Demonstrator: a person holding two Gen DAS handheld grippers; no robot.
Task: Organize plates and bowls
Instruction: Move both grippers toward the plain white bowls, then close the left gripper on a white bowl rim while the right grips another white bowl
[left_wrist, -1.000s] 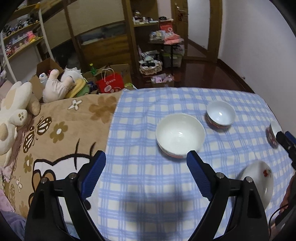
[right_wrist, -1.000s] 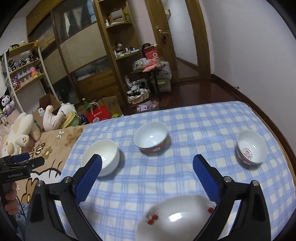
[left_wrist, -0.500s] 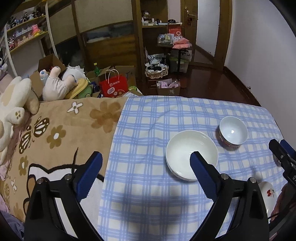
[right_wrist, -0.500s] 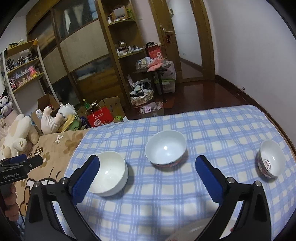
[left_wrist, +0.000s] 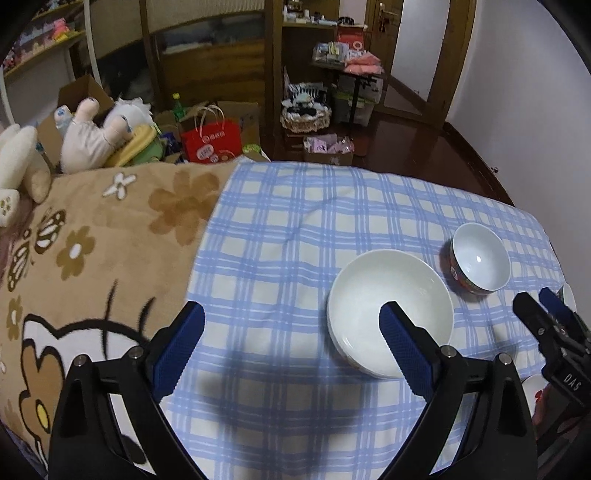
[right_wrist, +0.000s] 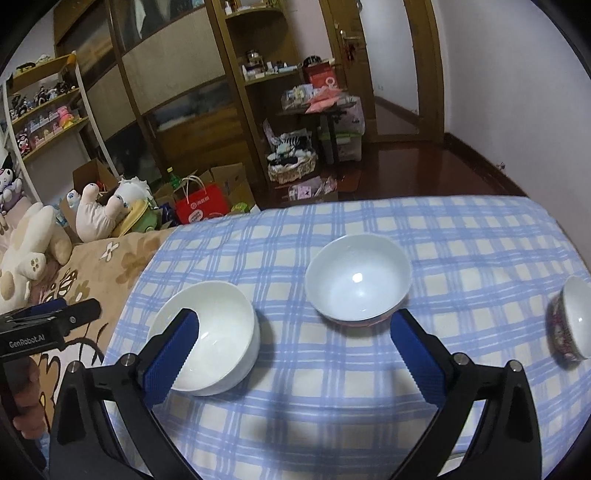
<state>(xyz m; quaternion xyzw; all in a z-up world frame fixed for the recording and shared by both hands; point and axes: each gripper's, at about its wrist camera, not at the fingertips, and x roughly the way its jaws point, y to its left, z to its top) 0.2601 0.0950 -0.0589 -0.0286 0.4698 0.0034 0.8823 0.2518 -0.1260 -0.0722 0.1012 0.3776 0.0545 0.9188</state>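
A plain white bowl (left_wrist: 388, 295) sits on the blue checked cloth (left_wrist: 295, 229); my left gripper (left_wrist: 291, 343) is open and empty, its right finger over the bowl's near side. A red-patterned bowl (left_wrist: 480, 258) stands behind it to the right. In the right wrist view the white bowl (right_wrist: 218, 325) is at left, the red-patterned bowl (right_wrist: 358, 280) in the middle, a small patterned bowl (right_wrist: 570, 321) at far right. My right gripper (right_wrist: 291, 350) is open and empty, just short of the middle bowl.
The cloth lies on a bed with a brown cartoon blanket (left_wrist: 92, 258) at left. Plush toys (left_wrist: 96, 133), boxes and a red bag (left_wrist: 210, 140) stand beyond the far edge. The right gripper's body (left_wrist: 554, 332) shows at the left view's right edge.
Both grippers have moved forward and lower toward the bowls. The flowered plate at the near edge has dropped out of both views. The bowls have not moved.
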